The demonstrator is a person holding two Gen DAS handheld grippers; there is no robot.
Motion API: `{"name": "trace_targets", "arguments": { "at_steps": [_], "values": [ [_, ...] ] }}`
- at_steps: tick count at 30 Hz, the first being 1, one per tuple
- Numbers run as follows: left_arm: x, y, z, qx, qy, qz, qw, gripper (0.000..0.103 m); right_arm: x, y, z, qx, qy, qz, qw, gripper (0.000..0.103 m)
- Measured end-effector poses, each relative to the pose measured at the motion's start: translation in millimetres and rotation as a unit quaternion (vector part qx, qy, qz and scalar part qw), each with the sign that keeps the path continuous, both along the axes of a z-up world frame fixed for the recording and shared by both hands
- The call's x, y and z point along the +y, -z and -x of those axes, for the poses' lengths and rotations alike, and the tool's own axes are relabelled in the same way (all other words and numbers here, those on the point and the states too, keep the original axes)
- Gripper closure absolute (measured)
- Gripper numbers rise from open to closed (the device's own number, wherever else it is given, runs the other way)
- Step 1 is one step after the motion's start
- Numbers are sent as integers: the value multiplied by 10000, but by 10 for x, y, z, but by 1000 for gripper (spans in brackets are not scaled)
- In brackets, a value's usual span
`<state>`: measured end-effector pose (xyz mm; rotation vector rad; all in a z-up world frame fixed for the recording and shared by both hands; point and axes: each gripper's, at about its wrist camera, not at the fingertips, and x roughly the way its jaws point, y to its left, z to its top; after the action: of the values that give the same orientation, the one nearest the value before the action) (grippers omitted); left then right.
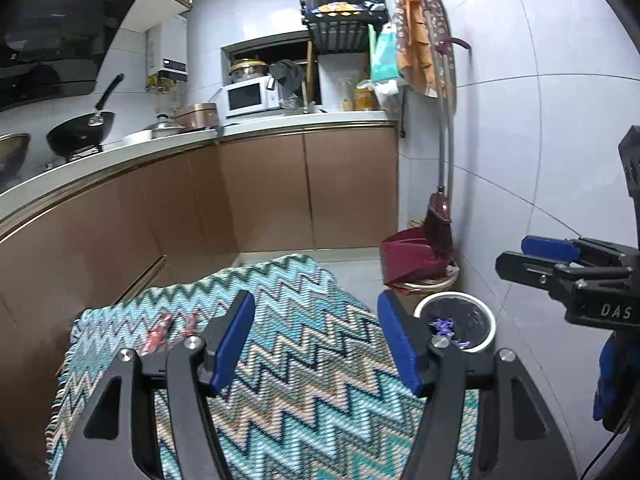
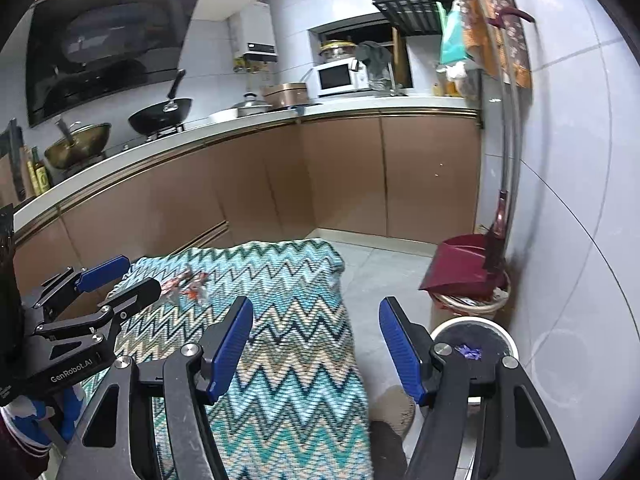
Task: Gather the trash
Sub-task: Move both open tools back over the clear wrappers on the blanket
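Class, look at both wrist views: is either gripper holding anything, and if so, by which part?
Nothing is held. The left gripper and right gripper are both open and empty above the zigzag-patterned woven cloth.

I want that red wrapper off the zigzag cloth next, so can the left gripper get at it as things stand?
Probably yes. The left gripper is open, and the red wrapper lies exposed on the zigzag cloth, just off to its left with nothing covering it.

- A surface covered by a zigzag cloth [image 1: 312, 344] carries a red wrapper [image 1: 158, 334] near its far left corner.
- The tiled floor [image 2: 384, 276] carries a white bin [image 2: 474, 344] beside the cloth.
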<state>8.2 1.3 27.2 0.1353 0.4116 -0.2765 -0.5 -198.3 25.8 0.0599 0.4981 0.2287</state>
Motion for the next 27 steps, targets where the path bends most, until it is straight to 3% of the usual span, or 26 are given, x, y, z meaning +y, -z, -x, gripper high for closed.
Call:
{"name": "trace_targets", "arguments": {
  "at_steps": [13,27],
  "values": [
    [494,160,-27,65,-465,101,9988,41,415,1,-95,57,-368,83,9993,39],
    [855,450,-297,359,-767,206,9962,41,761,169,-467,364,-733,130,9966,39]
  ]
}}
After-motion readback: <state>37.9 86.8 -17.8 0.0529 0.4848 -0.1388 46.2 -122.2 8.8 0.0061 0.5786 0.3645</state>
